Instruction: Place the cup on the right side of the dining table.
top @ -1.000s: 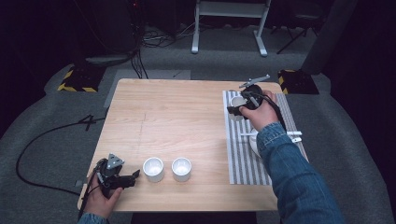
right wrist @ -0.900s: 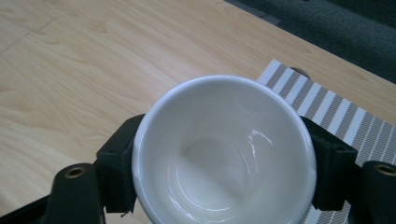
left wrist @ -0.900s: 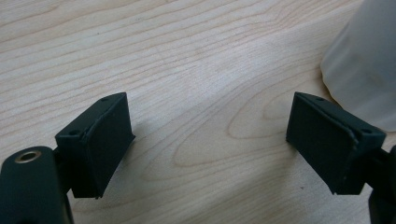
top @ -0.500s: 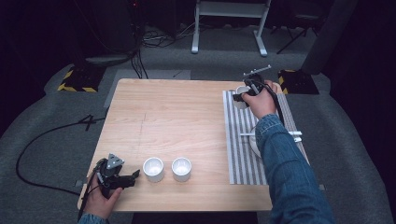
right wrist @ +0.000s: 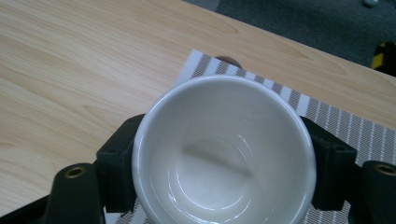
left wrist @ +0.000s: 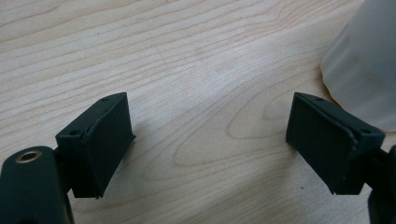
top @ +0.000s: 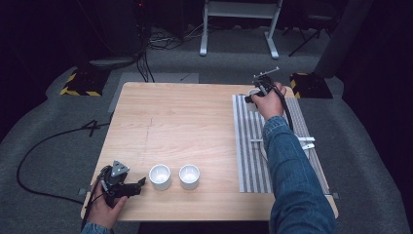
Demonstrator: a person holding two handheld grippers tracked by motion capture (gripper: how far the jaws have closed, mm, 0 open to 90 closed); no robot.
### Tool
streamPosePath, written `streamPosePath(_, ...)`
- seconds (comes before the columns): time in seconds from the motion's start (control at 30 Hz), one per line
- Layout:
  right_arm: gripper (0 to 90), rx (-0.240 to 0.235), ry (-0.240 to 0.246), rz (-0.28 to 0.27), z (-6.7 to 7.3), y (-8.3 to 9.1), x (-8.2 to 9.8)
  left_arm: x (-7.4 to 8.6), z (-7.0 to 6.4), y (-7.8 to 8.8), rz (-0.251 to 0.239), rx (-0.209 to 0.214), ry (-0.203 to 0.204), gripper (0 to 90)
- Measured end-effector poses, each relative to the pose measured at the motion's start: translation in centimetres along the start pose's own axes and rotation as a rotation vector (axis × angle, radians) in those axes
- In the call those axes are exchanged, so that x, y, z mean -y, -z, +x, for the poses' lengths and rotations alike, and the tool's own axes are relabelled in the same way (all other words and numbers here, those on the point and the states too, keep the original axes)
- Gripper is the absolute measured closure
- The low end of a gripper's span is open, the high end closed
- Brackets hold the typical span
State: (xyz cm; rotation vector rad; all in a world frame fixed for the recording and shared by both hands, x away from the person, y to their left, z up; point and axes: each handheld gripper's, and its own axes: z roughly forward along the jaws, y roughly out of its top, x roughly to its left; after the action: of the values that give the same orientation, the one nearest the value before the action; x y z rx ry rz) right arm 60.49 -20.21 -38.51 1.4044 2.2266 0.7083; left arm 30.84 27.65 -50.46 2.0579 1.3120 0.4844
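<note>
A white cup (right wrist: pixel 223 154) sits between the two jaws of my right gripper (right wrist: pixel 224 161), which is shut on its sides over the far end of the striped mat (right wrist: pixel 336 121). From above, this gripper (top: pixel 254 96) is at the mat's (top: pixel 248 156) far left corner, with the cup (top: pixel 253 91) barely showing past the hand. Whether the cup rests on the mat or hangs just over it is unclear. My left gripper (top: pixel 140 184) lies open at the near left of the table, pointing at another white cup (top: pixel 159 176). Its jaws frame bare wood, that cup (left wrist: pixel 364 65) just beyond the right one.
A second white cup (top: pixel 189 176) stands right of the first near the front edge. On the mat, a white utensil (top: pixel 306 142) and a plate's edge (top: pixel 264 152) show beside the right forearm. The wooden table (top: pixel 185 122) is bare across its middle.
My right gripper has carried the cup away from the person to the far end of the mat. The left gripper and the two near cups have stayed put.
</note>
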Motion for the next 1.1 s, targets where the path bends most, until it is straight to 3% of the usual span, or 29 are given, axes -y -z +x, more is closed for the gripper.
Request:
streamPosePath(0.37, 27.1, 0.041, -0.124, 0.02, -1.2, -2.7, 1.8, 0.0, 0.0, 0.0, 0.0, -0.002, -0.001, 14.8)
streamPosePath(0.53, 27.1, 0.054, -0.13, 0.03, -1.3, -3.1, 2.1, 0.0, 0.0, 0.0, 0.0, -0.002, -0.001, 14.8)
streamPosePath(0.77, 27.0, 0.075, -0.175, 0.036, -2.1, -4.2, 3.2, 0.0, 0.0, 0.0, 0.001, -0.002, -0.002, 14.8)
streamPosePath(1.1, 26.8, 0.042, -0.211, 0.044, -2.8, -4.9, 4.5, 0.0, 0.0, 0.0, 0.0, -0.002, -0.001, 14.8)
